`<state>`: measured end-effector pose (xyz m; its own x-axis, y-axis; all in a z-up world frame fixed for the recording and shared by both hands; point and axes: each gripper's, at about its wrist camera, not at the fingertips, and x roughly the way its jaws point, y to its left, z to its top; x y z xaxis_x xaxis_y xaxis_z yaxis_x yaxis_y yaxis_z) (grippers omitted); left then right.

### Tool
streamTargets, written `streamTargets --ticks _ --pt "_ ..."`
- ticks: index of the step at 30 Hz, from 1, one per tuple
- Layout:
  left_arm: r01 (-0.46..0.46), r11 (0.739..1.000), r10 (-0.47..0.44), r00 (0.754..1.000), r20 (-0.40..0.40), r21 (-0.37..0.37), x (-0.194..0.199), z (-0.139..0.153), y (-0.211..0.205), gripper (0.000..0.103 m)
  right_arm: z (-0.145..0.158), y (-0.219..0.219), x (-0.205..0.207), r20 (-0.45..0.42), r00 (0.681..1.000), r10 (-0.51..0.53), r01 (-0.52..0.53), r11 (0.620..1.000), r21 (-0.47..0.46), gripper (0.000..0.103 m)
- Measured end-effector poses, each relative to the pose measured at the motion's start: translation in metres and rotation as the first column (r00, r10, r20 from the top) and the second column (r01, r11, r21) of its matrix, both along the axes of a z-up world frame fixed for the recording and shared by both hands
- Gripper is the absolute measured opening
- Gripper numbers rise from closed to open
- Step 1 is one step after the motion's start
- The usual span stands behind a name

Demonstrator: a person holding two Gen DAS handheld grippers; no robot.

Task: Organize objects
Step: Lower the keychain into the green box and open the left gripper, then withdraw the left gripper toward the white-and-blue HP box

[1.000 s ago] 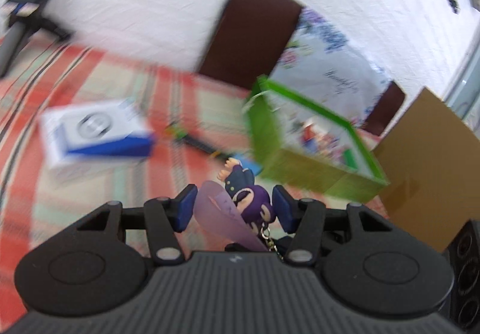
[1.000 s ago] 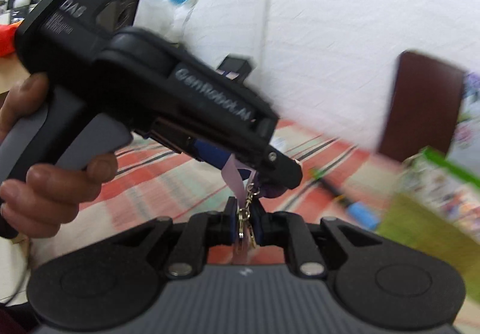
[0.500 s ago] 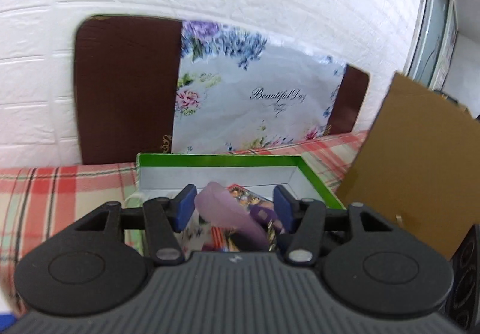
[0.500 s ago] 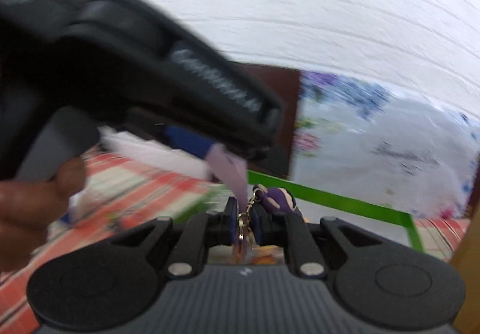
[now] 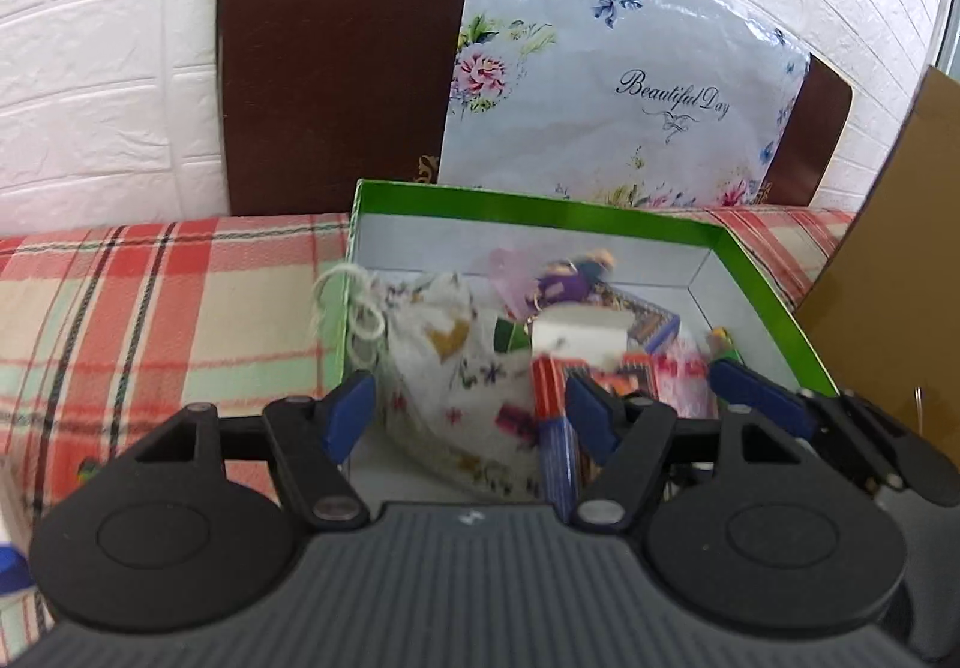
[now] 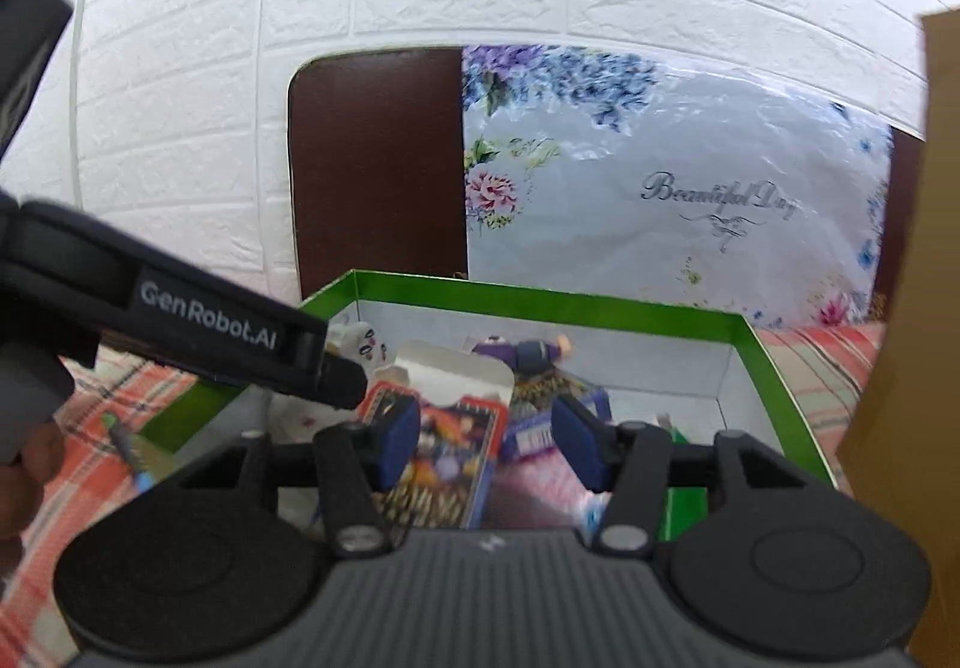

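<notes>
A green box point(image 5: 540, 206) with a white inside stands on the plaid cloth. The purple keychain figure point(image 5: 570, 281) with its pale pink tag lies inside it at the back; it also shows in the right wrist view point(image 6: 522, 353). My left gripper point(image 5: 468, 407) is open and empty over the box's near left part, above a white patterned pouch point(image 5: 444, 356). My right gripper point(image 6: 483, 437) is open and empty over colourful packets point(image 6: 450, 446) in the box point(image 6: 600, 308). The left gripper's body point(image 6: 198, 326) crosses the left of the right wrist view.
A plaid tablecloth point(image 5: 150, 320) covers the table. A brown chair back point(image 5: 336, 50) with a floral bag point(image 5: 600, 86) stands behind the box against a white brick wall. A cardboard sheet point(image 5: 894, 260) stands at the right. A pen point(image 6: 129, 452) lies left of the box.
Both grippers opened and let go of the purple keychain figure, which dropped into the green box. Both moved closer over the box.
</notes>
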<state>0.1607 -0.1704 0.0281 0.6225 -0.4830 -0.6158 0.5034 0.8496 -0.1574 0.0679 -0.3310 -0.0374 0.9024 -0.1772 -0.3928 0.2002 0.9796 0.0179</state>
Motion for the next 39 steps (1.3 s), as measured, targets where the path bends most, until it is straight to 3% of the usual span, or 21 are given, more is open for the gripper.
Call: streamTargets --ticks 10,17,30,39 --pt "-0.018 0.997 0.013 0.997 0.072 0.070 -0.059 0.007 0.010 0.072 0.006 0.014 -0.071 0.011 1.000 -0.017 0.016 0.995 0.094 0.050" --pt "-0.050 0.992 0.043 0.997 0.063 0.117 -0.089 -0.002 0.024 0.075 0.003 0.024 -0.097 -0.028 1.000 0.003 0.001 0.990 0.139 0.051" --pt "-0.095 0.981 0.083 0.993 0.079 0.166 -0.120 -0.009 0.052 0.077 0.014 0.049 -0.118 -0.019 0.998 0.053 -0.050 0.989 0.136 0.051" --pt "-0.161 0.970 0.149 0.986 0.078 0.182 -0.120 -0.018 0.085 0.079 0.009 0.076 -0.112 -0.057 0.991 0.119 -0.111 0.985 0.131 0.051"
